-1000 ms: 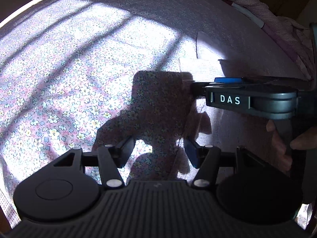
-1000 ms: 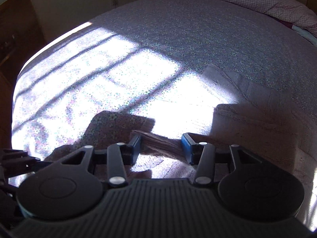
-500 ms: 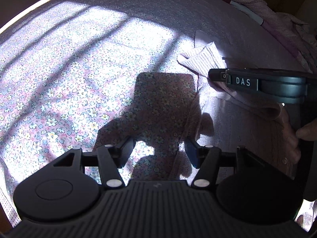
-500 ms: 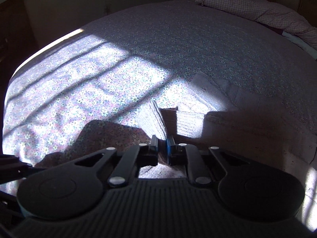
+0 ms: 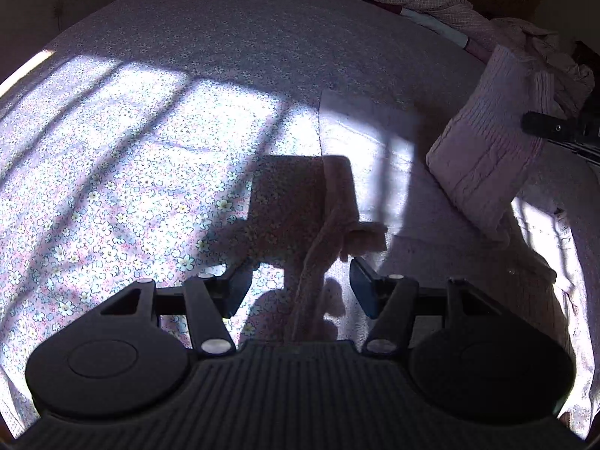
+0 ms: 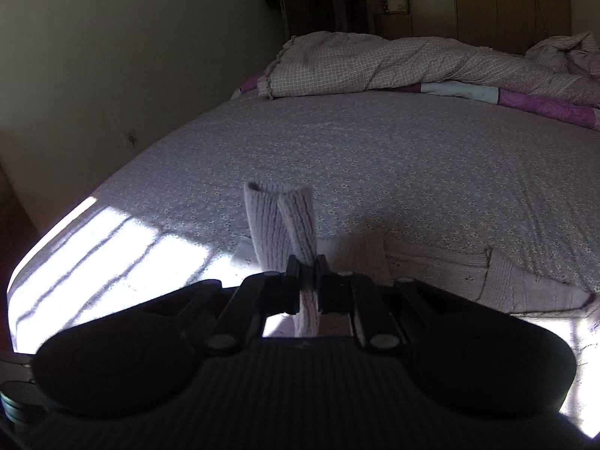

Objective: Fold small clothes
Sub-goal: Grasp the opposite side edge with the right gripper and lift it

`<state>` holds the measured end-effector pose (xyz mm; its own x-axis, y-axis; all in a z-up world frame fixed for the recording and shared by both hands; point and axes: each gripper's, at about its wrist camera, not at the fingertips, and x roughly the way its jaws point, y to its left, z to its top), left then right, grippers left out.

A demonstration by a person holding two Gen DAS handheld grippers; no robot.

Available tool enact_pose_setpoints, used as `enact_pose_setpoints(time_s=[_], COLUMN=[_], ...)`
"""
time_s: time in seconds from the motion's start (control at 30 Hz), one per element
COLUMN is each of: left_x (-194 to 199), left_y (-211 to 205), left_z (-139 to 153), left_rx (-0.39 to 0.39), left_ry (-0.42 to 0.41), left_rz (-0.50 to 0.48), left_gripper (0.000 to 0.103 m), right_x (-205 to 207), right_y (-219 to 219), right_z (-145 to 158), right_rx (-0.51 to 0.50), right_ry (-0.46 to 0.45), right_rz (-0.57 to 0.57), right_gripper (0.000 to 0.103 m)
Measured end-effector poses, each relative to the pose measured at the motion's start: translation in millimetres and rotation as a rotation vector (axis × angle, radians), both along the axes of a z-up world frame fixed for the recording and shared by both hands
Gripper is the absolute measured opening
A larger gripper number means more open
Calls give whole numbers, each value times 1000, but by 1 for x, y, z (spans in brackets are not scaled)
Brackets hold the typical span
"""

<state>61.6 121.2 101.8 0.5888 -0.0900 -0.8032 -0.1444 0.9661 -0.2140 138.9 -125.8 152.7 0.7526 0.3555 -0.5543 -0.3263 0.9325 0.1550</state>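
Note:
A pale pink knitted sweater (image 5: 405, 172) lies on the flowered bed sheet (image 5: 131, 172). My right gripper (image 6: 308, 273) is shut on the ribbed cuff of its sleeve (image 6: 279, 221) and holds it lifted above the bed; the raised sleeve (image 5: 487, 157) shows at the right of the left wrist view, with the right gripper (image 5: 555, 127) at the edge. My left gripper (image 5: 300, 285) is open, low over the sweater's near edge, with a strip of knit (image 5: 318, 262) between the jaws, untouched by the pads. The sweater body (image 6: 450, 273) spreads right in the right wrist view.
A checked quilt (image 6: 393, 63) and a purple blanket (image 6: 543, 103) are bunched along the far end of the bed. Crumpled pinkish cloth (image 5: 555, 52) lies beyond the sweater. Wooden wardrobes (image 6: 506, 3) stand behind the bed. Bright window light falls on the sheet's left side (image 6: 93, 247).
My right gripper closed on the sleeve cuff and lifted it up and away to the right. My left gripper stayed open and moved over the sweater's near edge.

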Motion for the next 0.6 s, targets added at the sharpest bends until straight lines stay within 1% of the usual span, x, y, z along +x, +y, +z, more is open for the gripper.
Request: enact_pose_setpoints(time_s=[0.17, 0.37, 0.47, 0.5, 0.57, 0.6], left_x=[25, 58, 72, 77, 83, 89], left_y=[-15, -35, -40, -43, -45, -47], left_z=[5, 2, -2, -5, -12, -21], left_rx=[-2, 46, 85, 103, 123, 130], left_ry=[-20, -39, -37, -27, -3, 18], left_rz=[-38, -79, -90, -92, -91, -87], left_gripper=[65, 65, 65, 65, 65, 65], right_x=[-7, -17, -19, -19, -19, -18], right_y=[-50, -115, -145, -154, -167, -174], right_z=[4, -6, -20, -28, -45, -57], right_rx=[9, 20, 27, 25, 34, 35], right_ry=[-29, -33, -26, -15, 19, 46], right_rz=[-108, -265, -346, -375, -405, -417], right_gripper=[11, 11, 11, 11, 11, 11])
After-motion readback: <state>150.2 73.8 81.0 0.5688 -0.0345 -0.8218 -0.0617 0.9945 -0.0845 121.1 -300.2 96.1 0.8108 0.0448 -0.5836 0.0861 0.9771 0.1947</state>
